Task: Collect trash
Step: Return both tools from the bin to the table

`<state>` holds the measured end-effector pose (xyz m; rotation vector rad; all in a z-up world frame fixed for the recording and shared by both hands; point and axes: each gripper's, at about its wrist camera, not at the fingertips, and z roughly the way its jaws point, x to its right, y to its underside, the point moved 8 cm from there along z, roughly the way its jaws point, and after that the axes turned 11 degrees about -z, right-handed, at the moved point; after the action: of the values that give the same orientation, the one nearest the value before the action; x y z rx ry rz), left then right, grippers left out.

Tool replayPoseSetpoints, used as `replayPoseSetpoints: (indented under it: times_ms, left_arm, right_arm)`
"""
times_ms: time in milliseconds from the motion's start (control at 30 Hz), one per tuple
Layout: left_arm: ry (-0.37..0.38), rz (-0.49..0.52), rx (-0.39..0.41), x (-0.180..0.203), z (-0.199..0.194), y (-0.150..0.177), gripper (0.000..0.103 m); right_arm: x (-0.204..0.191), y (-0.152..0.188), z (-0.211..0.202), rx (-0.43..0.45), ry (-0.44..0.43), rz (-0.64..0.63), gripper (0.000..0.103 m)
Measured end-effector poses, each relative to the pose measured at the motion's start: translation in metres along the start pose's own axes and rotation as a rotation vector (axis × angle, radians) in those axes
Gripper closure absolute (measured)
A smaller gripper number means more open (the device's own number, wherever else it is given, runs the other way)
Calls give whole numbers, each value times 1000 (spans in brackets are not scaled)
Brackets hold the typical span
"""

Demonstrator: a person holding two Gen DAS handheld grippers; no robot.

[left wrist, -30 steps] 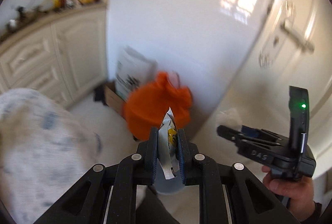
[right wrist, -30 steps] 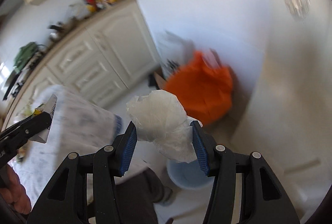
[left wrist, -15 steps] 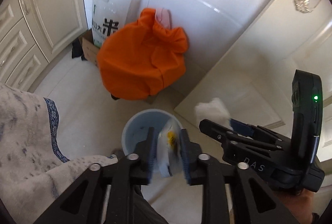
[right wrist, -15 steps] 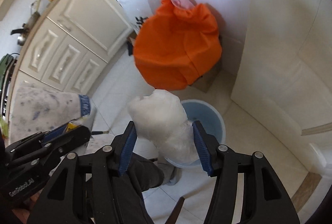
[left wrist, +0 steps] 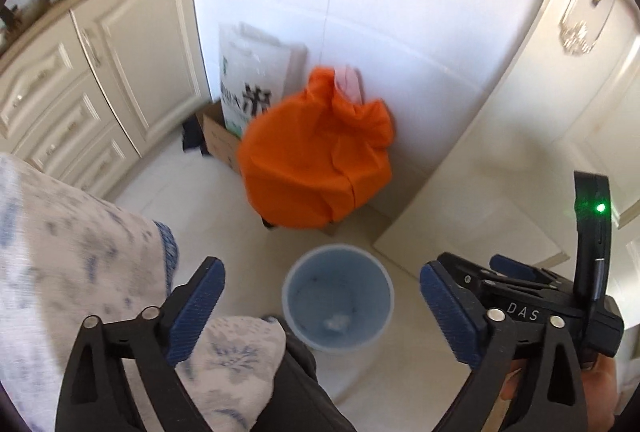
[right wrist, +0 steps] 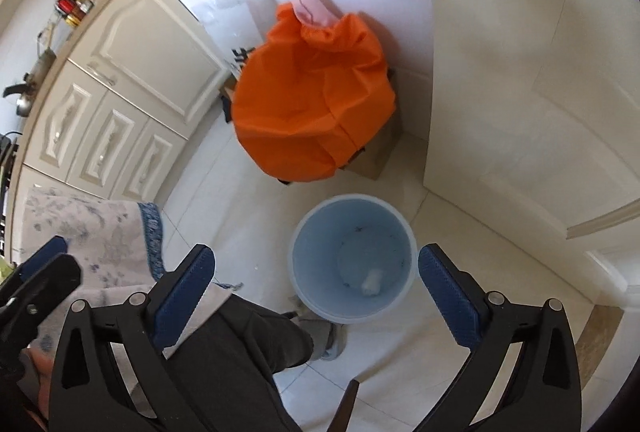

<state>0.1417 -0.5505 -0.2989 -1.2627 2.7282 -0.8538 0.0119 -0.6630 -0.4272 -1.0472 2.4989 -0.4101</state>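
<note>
A light blue bin [left wrist: 338, 296] [right wrist: 352, 258] stands on the tiled floor below both grippers. A small white piece of trash [right wrist: 372, 281] lies at its bottom and shows faintly in the left wrist view [left wrist: 336, 321]. My left gripper [left wrist: 322, 312] is open and empty above the bin. My right gripper [right wrist: 314, 296] is open and empty above it too, and shows at the right of the left wrist view [left wrist: 520, 296].
A big orange bag [left wrist: 316, 168] [right wrist: 312, 100] sits on a cardboard box against the white wall behind the bin. Cream cabinets [left wrist: 100, 72] stand to the left. A patterned tablecloth [left wrist: 72, 272] and my dark trouser leg [right wrist: 240, 344] are close below.
Both grippers opened over the bin. The wrapper left the left gripper and the white crumpled tissue left the right one. White trash now lies in the bin.
</note>
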Motion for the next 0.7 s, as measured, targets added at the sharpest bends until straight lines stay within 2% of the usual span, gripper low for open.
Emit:
replayPoseSetpoints:
  times_ms: [133, 367, 533, 700]
  left_arm:
    - [14, -9, 59, -3, -33, -2, 6]
    - [14, -17, 149, -25, -104, 18, 6]
    - [24, -77, 243, -50, -165, 25, 3]
    - [-11, -122, 362, -85, -235, 38, 1]
  right_arm:
    - [-14, -3, -14, 26, 0, -31, 0]
    - [-40, -5, -34, 55, -15, -68, 0]
    - [-80, -24, -68, 126, -49, -134, 0]
    - [-139, -43, -108, 215, -102, -228, 0]
